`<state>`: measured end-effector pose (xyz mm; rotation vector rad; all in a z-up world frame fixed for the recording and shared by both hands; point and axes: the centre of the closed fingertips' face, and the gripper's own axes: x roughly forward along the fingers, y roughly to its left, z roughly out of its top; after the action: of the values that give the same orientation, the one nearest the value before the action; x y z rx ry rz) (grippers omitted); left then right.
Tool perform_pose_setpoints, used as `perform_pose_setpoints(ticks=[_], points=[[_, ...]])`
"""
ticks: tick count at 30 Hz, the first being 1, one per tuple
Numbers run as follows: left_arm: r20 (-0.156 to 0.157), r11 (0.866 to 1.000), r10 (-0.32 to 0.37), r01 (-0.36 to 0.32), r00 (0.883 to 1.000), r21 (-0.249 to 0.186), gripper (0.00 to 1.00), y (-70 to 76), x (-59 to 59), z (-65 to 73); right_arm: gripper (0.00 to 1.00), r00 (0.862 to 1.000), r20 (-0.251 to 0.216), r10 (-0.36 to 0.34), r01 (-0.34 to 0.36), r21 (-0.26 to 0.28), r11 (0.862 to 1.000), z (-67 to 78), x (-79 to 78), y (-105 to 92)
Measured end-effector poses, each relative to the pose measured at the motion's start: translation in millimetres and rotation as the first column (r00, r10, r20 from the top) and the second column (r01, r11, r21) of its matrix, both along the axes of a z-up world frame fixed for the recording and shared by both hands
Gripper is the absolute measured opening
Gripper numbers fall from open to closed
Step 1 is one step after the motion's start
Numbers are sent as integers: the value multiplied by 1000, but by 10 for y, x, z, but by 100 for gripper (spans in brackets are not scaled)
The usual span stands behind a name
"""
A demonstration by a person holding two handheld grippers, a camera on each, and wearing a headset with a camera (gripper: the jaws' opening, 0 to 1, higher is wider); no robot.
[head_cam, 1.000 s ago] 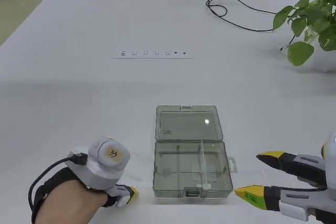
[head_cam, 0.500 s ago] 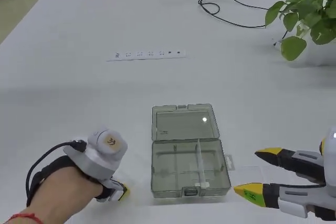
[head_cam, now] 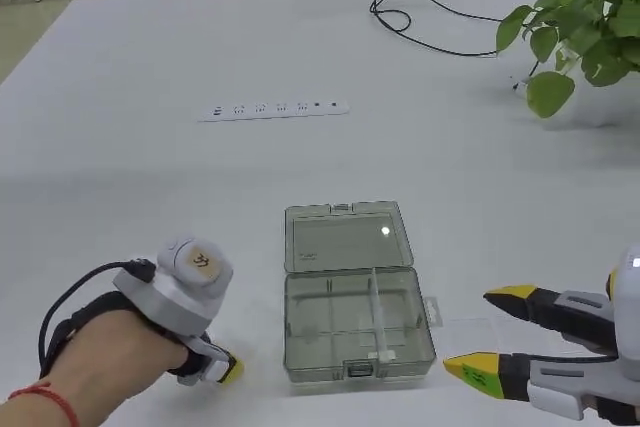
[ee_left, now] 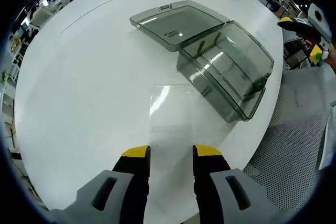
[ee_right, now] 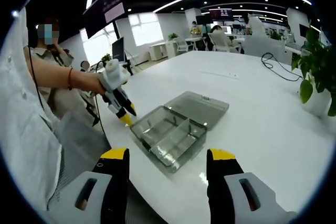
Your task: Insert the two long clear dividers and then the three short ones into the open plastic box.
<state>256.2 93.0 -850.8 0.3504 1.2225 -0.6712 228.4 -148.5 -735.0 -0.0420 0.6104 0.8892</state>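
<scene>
The left gripper [ee_left: 172,153] is hovering at the near left, its jaws slightly parted and gripping nothing. The right gripper [ee_right: 168,157] is hovering at the near right, jaws spread wide and empty. A clear divider [ee_left: 169,100] is lying flat on the table [ee_left: 79,77] directly ahead of the left jaws, between them and the open plastic box [ee_left: 231,77]. Its long axis is too faint to judge. The left gripper is the nearer one, so the pick is probably falling to it. Inside the box, one long divider [head_cam: 376,309] is already standing, running near to far. The lid [head_cam: 347,237] is lying open on the far side.
</scene>
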Motion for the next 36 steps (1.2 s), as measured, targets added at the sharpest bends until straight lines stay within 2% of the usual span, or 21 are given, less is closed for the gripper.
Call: perform_pose_setpoints(ticks=[6,7,8,17,24,26,29,34,36], points=[[3,999,28,-28,1000,-44,30,-18,-2,11,61,1000,-3,2,-2,-2,1000,-28,-3,-6],[-5,997,45,-46,999,-67,30,-34,-10,16,61,1000,-2,4,-4,-4,1000,-33,-3,-6],[-18,993,74,-76,997,-93,30,-53,-23,23,61,1000,-2,7,-7,-5,1000,-36,-3,-5],[-44,967,180,-185,983,-175,30,-33,-94,44,61,1000,-3,23,-23,-14,1000,-33,4,35],[-61,928,262,-269,963,-258,30,-36,-178,104,61,999,-4,39,-39,-19,999,-16,7,96],[-57,921,273,-278,960,-274,30,-35,-192,131,61,999,-3,44,-44,-19,999,-3,7,120],[-58,899,299,-302,952,-316,30,-56,-213,204,61,999,-2,49,-49,-18,999,17,8,153],[-52,874,324,-320,945,-365,30,-81,-220,324,61,998,-1,61,-61,-20,998,52,14,224],[-44,860,336,-325,941,-394,30,-106,-211,403,60,998,0,66,-66,-20,998,70,18,258]])
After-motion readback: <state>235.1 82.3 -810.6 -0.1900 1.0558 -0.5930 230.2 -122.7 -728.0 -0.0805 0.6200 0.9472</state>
